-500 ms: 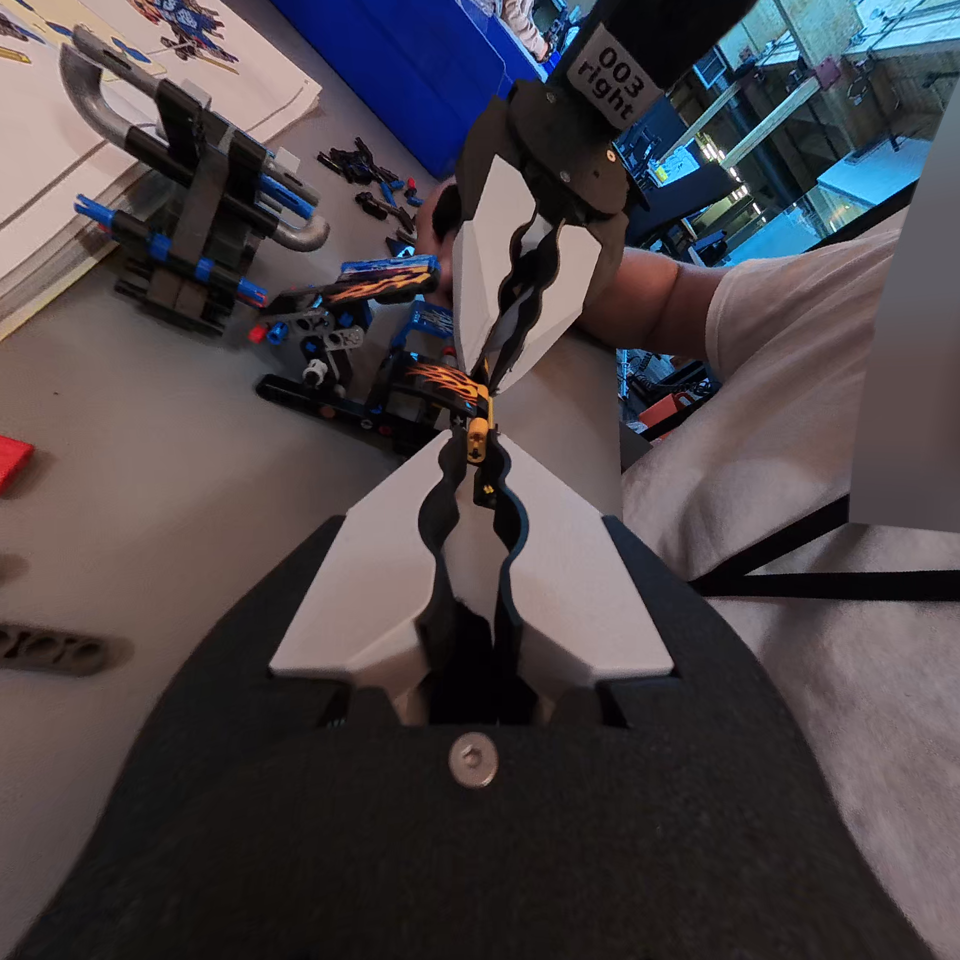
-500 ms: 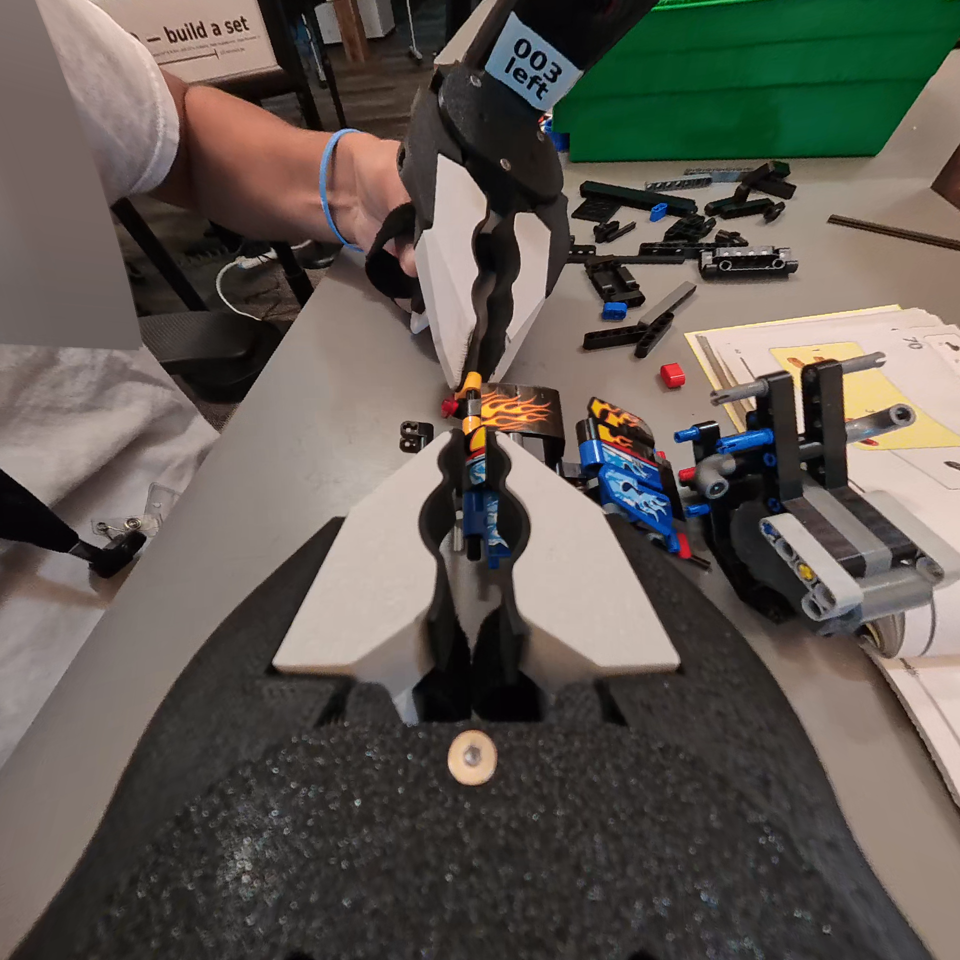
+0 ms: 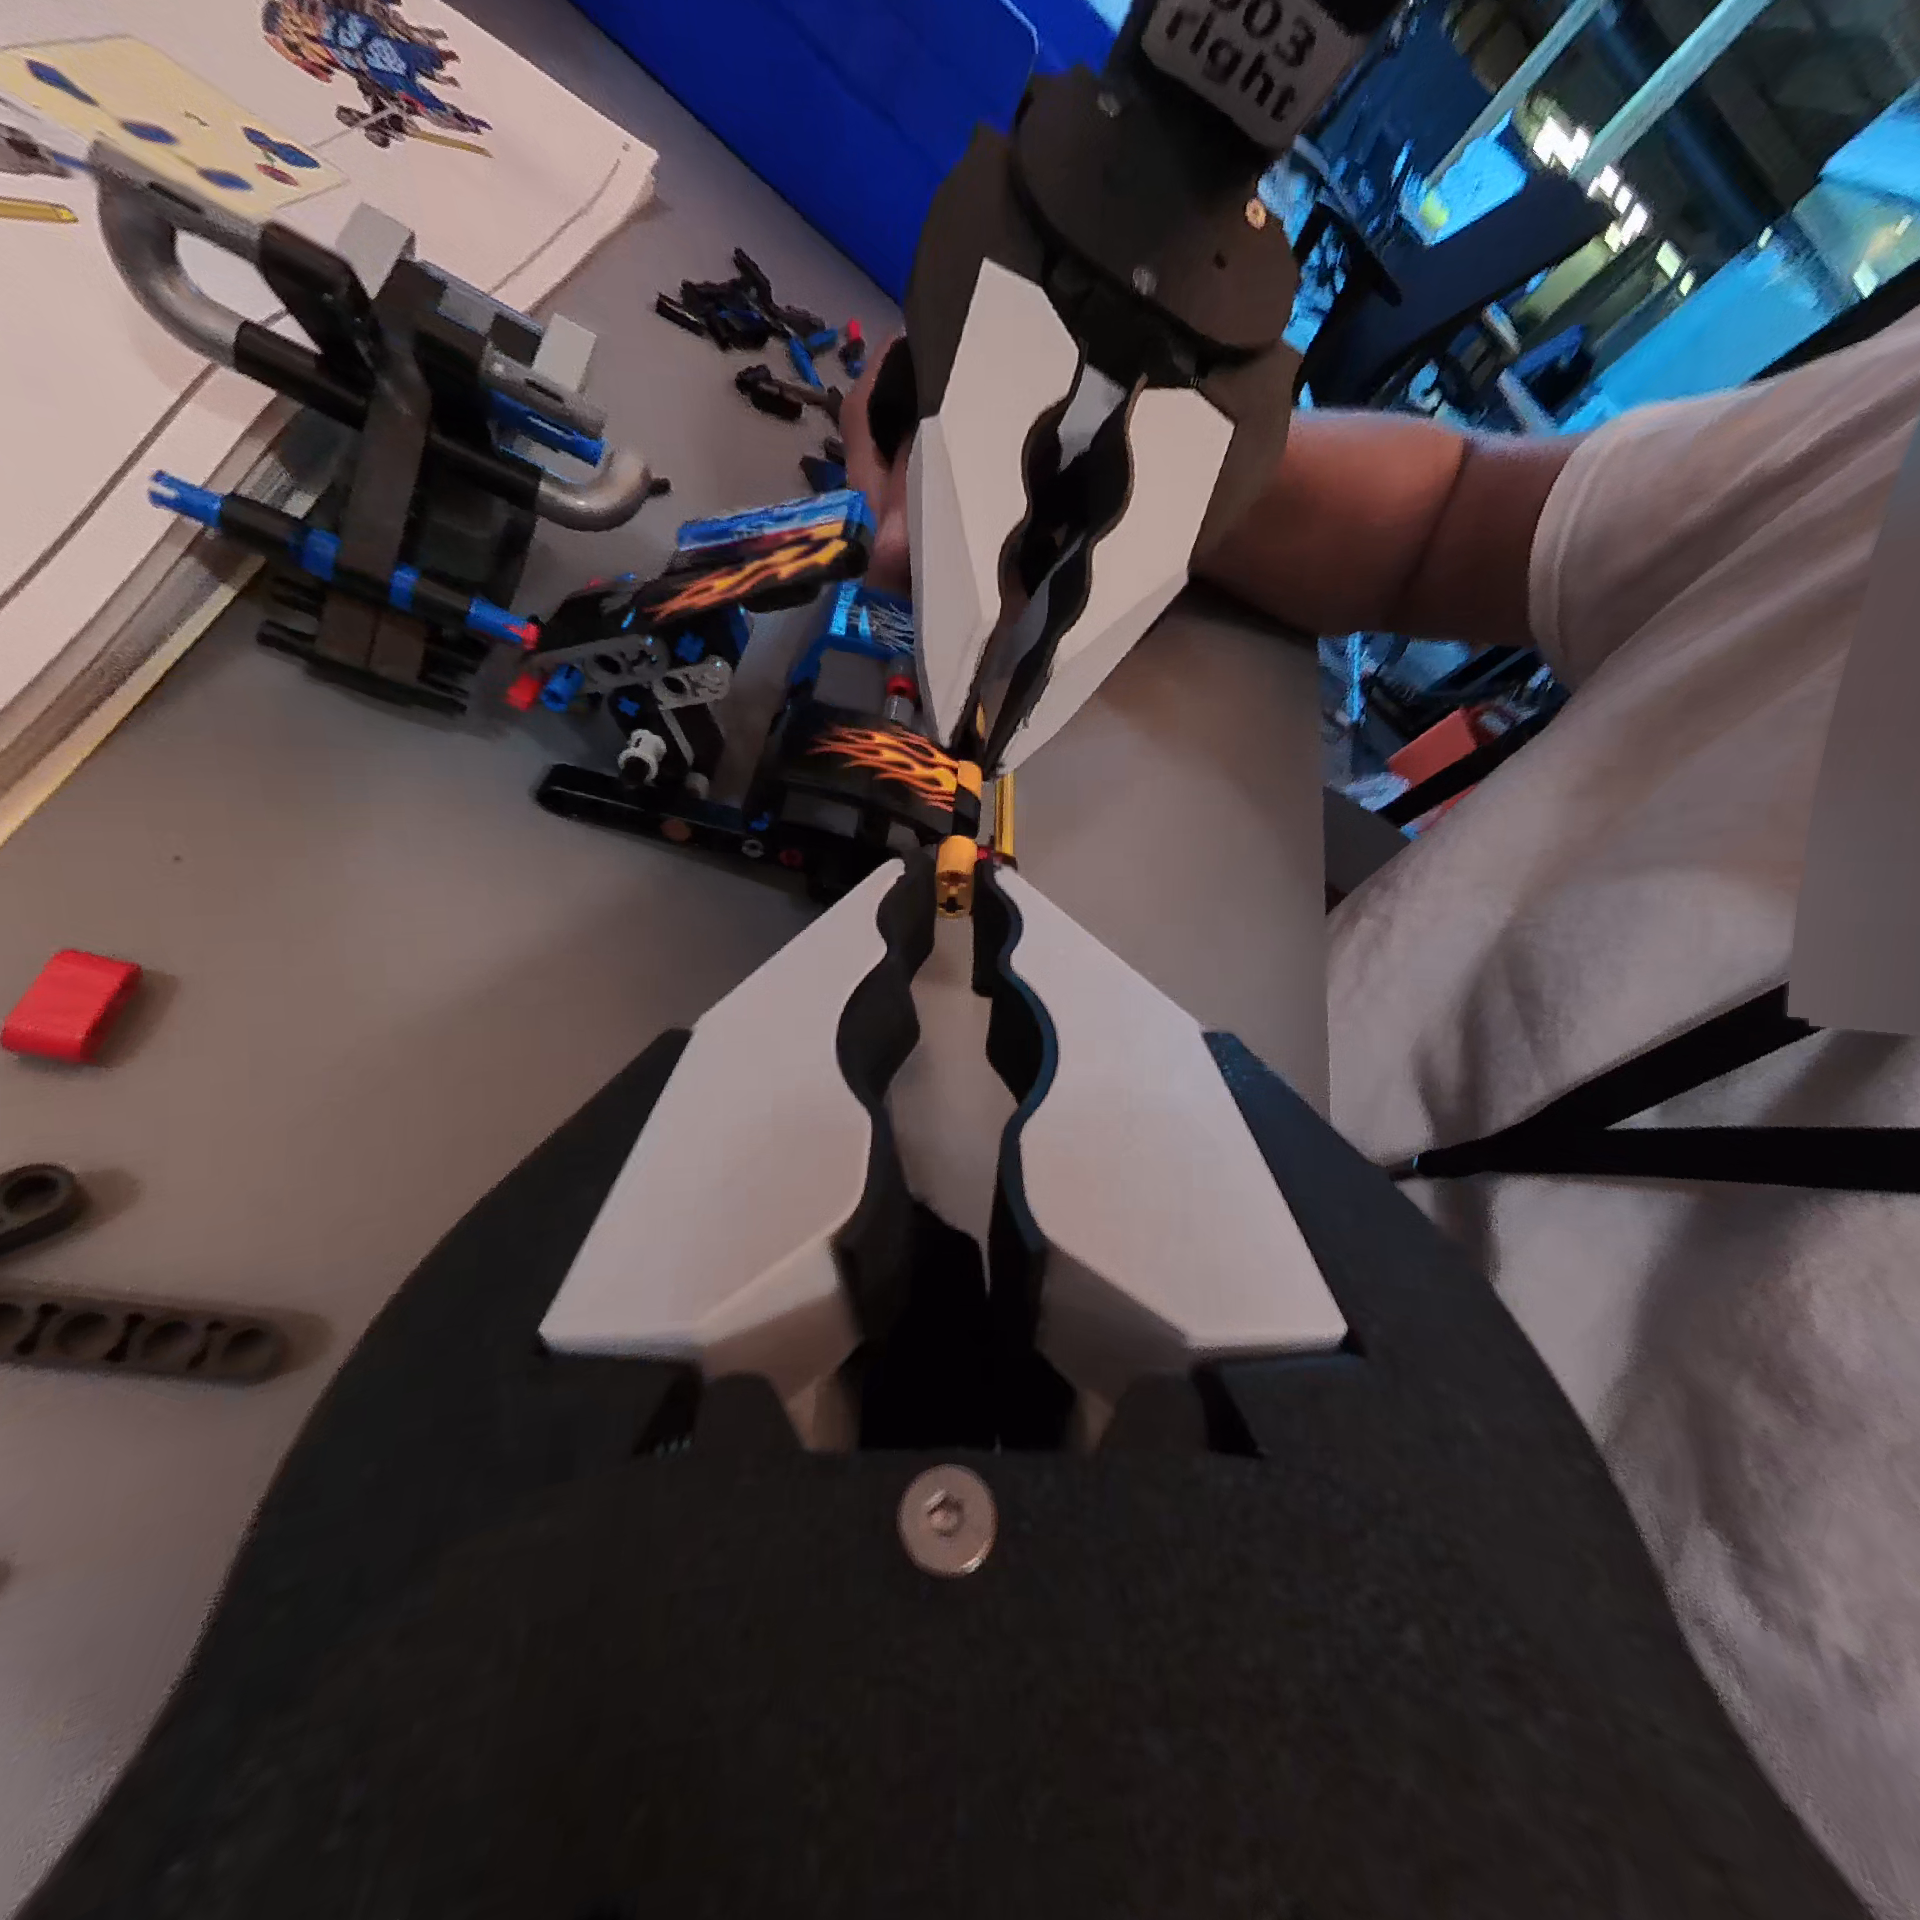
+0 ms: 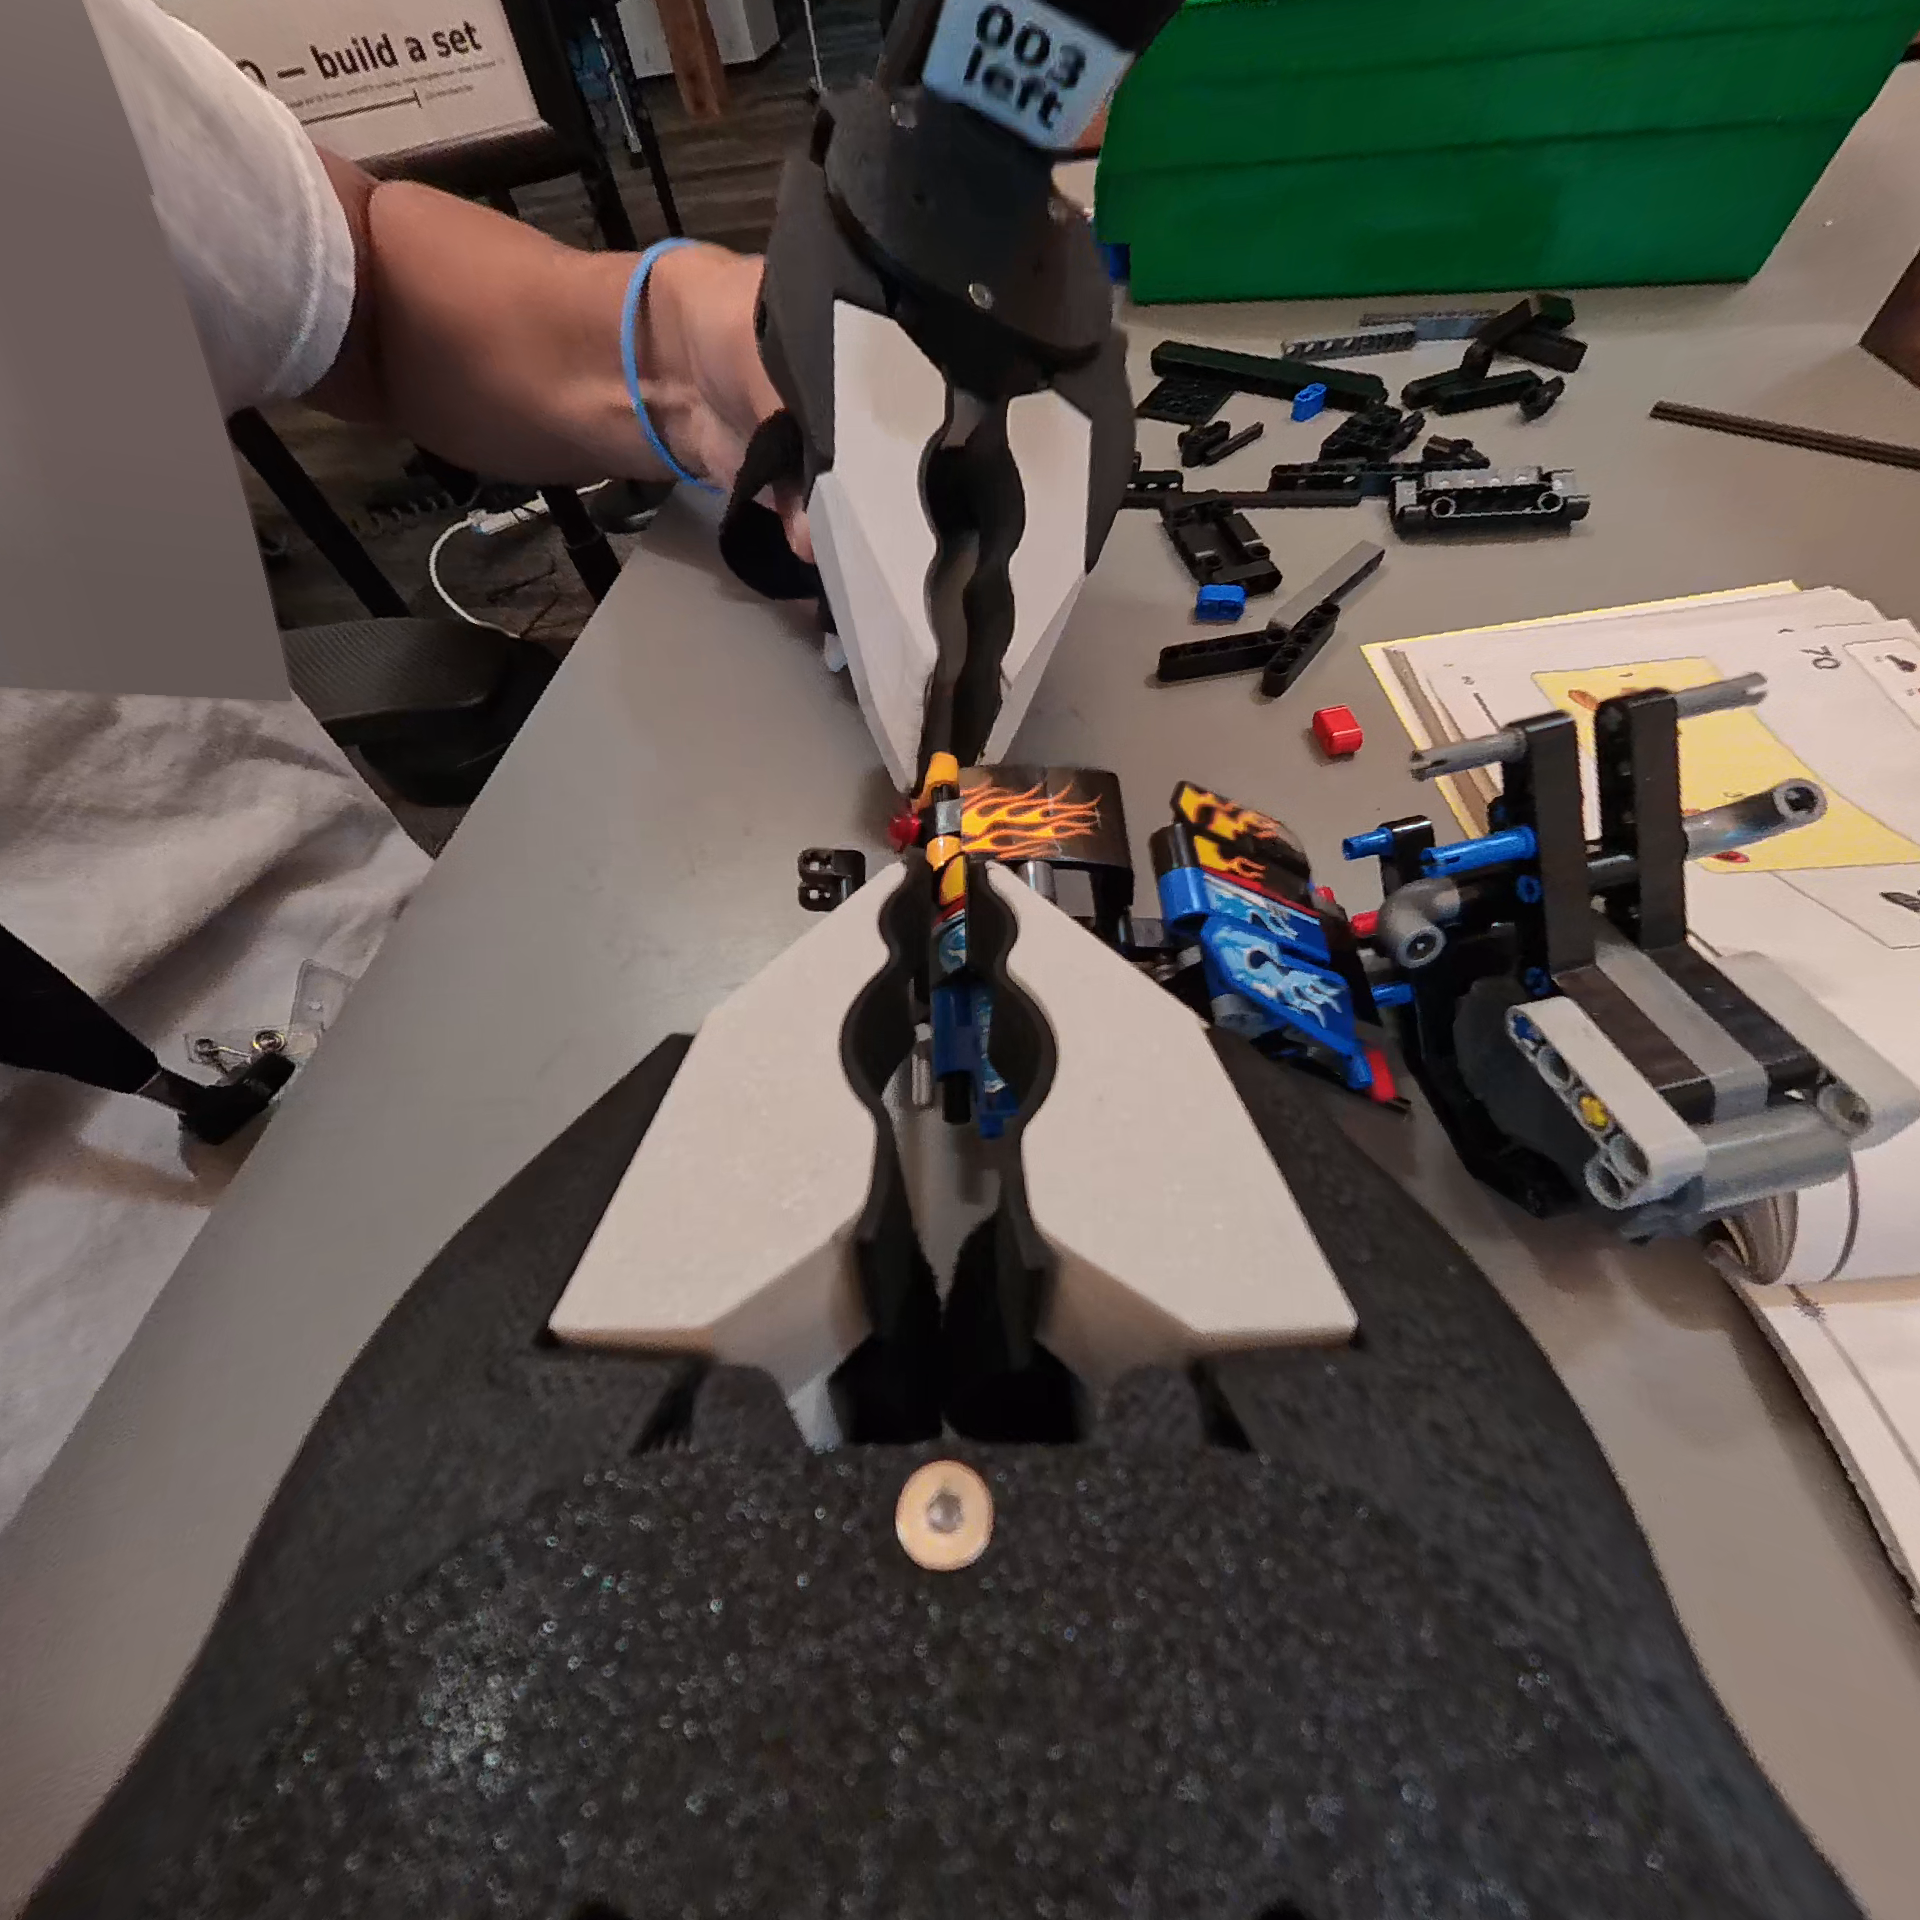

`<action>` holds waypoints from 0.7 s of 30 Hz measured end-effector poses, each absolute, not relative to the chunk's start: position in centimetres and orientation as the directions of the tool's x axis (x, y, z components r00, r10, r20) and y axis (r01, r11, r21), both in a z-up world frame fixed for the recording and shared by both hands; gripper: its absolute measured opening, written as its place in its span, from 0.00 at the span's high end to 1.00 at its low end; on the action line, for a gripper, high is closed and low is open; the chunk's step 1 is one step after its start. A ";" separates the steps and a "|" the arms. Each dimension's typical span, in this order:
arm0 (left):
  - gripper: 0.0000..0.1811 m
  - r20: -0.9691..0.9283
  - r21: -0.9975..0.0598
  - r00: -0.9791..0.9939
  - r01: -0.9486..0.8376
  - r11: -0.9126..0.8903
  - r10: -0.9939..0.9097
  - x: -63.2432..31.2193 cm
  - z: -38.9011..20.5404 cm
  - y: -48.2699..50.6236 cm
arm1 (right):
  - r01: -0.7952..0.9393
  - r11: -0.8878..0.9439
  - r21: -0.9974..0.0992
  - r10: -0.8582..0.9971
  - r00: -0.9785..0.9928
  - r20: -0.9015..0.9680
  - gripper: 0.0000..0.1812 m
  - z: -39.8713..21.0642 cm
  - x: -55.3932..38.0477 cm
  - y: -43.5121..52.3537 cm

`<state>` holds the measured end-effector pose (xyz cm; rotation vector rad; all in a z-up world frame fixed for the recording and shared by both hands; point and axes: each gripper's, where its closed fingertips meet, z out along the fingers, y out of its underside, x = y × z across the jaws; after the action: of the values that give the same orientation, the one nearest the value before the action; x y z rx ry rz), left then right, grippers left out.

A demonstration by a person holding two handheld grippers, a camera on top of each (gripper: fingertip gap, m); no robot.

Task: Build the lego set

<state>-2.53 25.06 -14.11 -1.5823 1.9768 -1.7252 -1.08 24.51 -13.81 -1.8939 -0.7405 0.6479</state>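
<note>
Evidently both grippers brace one joint: the left gripper point(image 3: 961, 883) pinches a small yellow-orange connector piece point(image 3: 956, 868), while the right gripper point(image 4: 951, 914) clamps the blue-and-black flame-decal model section point(image 4: 961, 997) over the grey table point(image 4: 644, 727), probably steadying it for seating.

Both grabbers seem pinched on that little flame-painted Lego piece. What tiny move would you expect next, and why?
Probably a short push of the left gripper, seating its yellow connector into the flame-painted assembly. The right gripper is clamped on that assembly, and the two tips meet nose to nose at the joint.
</note>
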 end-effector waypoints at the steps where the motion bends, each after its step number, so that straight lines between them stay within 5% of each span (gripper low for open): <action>1: 0.97 0.507 -0.768 -0.473 -0.627 -0.129 -0.720 -2.6 -14.2 25.1 | 0.231 -0.349 -0.908 0.731 0.674 -0.110 0.97 -13.8 -1.2 24.5; 7: 0.97 0.353 -0.728 -0.539 -0.672 0.137 -0.765 -3.3 -14.4 25.0 | 0.261 -0.364 -0.894 0.749 0.653 -0.114 0.97 -13.9 -1.7 24.5; 21: 0.97 0.384 -0.745 -0.427 -0.667 -0.002 -0.818 -3.0 -14.5 25.2 | 0.266 -0.361 -0.894 0.736 0.669 -0.098 0.97 -13.9 -1.4 24.6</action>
<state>-2.98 25.20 -14.53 -1.5817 2.0982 -1.4059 -1.38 24.57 -13.86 -1.9277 -0.7831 0.6181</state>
